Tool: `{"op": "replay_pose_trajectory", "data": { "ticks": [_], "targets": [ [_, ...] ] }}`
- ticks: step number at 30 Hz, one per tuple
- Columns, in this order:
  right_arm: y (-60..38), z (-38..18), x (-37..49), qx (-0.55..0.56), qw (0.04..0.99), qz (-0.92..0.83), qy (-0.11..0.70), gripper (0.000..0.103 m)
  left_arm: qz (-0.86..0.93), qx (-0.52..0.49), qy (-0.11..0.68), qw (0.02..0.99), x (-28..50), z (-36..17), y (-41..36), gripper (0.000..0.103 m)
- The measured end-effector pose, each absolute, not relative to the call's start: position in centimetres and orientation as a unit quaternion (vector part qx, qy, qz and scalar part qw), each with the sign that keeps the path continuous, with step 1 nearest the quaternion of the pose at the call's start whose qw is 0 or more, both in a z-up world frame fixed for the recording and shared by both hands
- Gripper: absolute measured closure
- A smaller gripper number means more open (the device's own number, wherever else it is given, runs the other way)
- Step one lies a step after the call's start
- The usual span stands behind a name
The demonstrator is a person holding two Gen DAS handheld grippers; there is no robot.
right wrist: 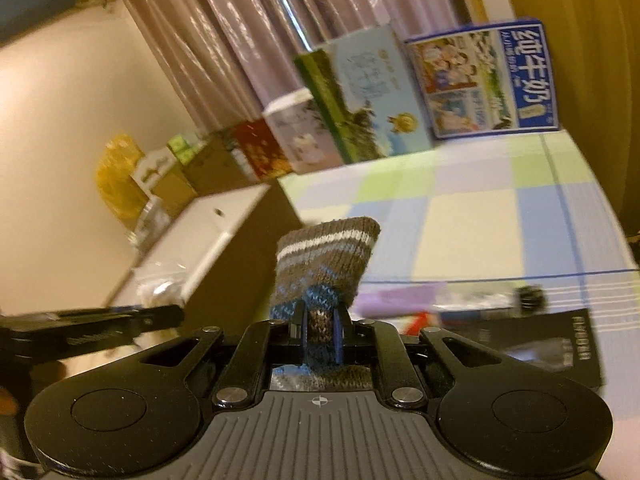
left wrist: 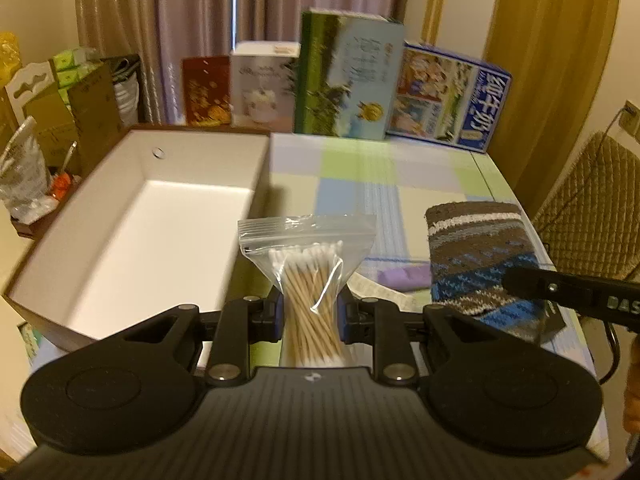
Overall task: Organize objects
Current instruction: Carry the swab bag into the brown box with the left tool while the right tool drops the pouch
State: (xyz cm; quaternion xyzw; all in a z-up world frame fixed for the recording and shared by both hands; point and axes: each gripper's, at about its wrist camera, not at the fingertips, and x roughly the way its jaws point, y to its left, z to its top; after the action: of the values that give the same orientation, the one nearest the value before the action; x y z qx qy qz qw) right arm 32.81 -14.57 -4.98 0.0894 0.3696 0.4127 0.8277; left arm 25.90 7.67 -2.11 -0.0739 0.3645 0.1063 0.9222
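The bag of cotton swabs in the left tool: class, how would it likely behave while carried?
The bag of cotton swabs probably feels light: thin sticks in thin plastic. It looks soft, since the left tool pinches its middle to a waist, and the clear film may be slippery. The loose top may flop.

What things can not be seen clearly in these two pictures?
- Left wrist view: the lower part of the knitted sock is covered by the right gripper.
- Left wrist view: the purple item is half hidden behind the cotton swab bag.
- Right wrist view: the things beside the black box are blurred.
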Motion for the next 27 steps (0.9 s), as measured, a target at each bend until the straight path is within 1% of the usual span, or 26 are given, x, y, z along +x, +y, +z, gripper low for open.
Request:
{"op": "replay_pose_trajectory", "data": {
  "ticks": [12,22,27],
  "targets": [
    [-3.2,-2.5,30.2,0.129,0.789,0.476,0.366,0.094,0.146,-0.059,0.353,0.922,24.7,0.4,17.9,0.083],
    [6.2,-2.4,29.3,0.122,0.783,0.482,0.373,0.094,0.156,-0.06,0.371,0.914,24.9,-1.1,25.7,0.083],
    [10.1,-3.8,29.3,0.1,0.791,0.459,0.392,0.094,0.141,-0.06,0.398,0.904,25.6,-2.9,28.6,0.083]
  ]
}}
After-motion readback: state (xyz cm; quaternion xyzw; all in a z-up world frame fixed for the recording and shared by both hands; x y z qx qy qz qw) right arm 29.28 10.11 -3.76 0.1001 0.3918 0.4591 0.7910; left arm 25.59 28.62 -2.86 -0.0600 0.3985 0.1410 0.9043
